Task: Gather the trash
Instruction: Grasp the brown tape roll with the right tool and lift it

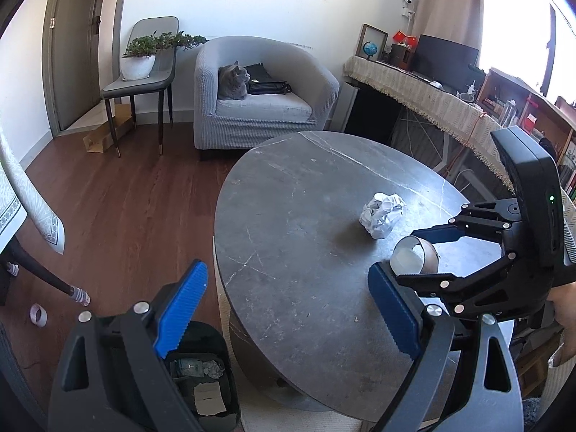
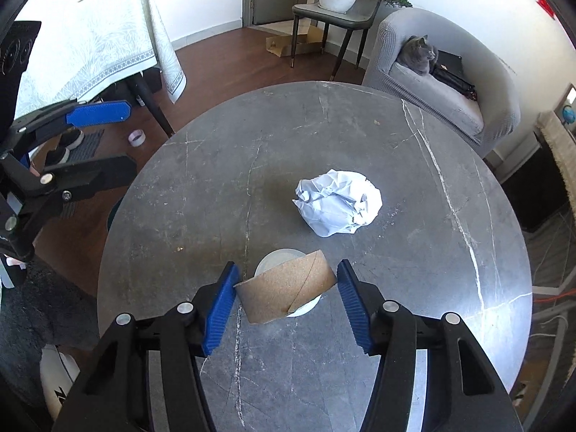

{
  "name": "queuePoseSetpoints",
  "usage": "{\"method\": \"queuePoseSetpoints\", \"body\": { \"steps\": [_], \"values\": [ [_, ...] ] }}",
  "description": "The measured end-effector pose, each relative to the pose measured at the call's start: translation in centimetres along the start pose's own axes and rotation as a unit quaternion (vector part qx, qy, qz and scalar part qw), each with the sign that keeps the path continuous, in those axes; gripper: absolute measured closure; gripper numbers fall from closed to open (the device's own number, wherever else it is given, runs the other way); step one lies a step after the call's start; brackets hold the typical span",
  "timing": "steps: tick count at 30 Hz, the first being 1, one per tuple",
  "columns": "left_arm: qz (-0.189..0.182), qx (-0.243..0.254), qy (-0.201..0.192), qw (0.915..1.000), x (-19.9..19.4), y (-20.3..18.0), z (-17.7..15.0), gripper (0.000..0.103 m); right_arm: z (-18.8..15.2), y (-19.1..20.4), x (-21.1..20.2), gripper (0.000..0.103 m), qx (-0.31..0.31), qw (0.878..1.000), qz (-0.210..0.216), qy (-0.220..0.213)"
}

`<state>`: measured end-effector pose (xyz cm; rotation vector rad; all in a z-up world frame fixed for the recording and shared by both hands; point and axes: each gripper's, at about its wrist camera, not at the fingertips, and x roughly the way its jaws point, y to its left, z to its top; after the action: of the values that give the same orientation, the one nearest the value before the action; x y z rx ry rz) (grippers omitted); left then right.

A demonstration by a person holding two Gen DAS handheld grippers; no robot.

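The left gripper (image 1: 288, 306) is hovering over the near-left edge of a round grey stone table (image 1: 288, 223), its blue fingers (image 1: 181, 306) spread wide and holding nothing. Below it on the floor, a dark bin (image 1: 201, 378) is sitting with paper and crumpled plastic inside, partly hidden behind the gripper's frame.

To the right, the right gripper (image 2: 286, 302) is reaching down to a brown cardboard tube (image 2: 286, 289), about half open. Both pads are pressing against the tube's curved sides, squashing it slightly. The tube is standing on the tabletop near the front edge, its long axis tilting up and away from the camera, its open end showing white behind the cardboard. Whether its base is touching the table is hard to make out.

Further back, well apart from the tube, a crumpled white paper ball (image 2: 338, 203) is lying near the table's middle.
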<state>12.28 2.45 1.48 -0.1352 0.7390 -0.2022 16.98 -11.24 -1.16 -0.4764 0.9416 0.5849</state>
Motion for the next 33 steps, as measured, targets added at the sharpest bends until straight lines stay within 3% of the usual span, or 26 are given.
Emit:
{"method": "queuePoseSetpoints", "body": {
  "steps": [8, 16, 20, 24, 28, 33],
  "values": [
    [-0.008, 0.000, 0.006, 1.0000, 2.0, -2.0, 0.8, 0.010, -2.4, -4.2, -1.1, 0.046, 0.111, 0.987, 0.086, -0.078],
    [-0.035, -0.010, 0.021, 0.9991, 4.3, -4.1, 1.4, 0.010, -4.7, -7.1, -1.6, 0.046, 0.187, 0.968, 0.118, -0.116],
    [-0.028, -0.001, 0.023, 0.9993, 5.4, -5.0, 1.9, 0.010, -5.8, -8.2, -1.8, 0.046, 0.212, 0.958, 0.139, -0.131],
    [-0.031, 0.026, 0.027, 0.9988, 6.5, -6.5, 3.0, 0.010, -6.6, -9.2, -2.0, 0.046, 0.228, 0.951, 0.153, -0.141],
    [-0.008, 0.092, 0.032, 0.9952, 7.8, -8.4, 3.4, 0.010, -7.3, -9.9, -2.1, 0.046, 0.254, 0.940, 0.172, -0.151],
    [-0.017, 0.137, 0.038, 0.9897, 9.1, -9.7, 3.9, 0.011, -8.3, -10.7, -1.9, 0.046, 0.288, 0.924, 0.196, -0.157]
  ]
}}
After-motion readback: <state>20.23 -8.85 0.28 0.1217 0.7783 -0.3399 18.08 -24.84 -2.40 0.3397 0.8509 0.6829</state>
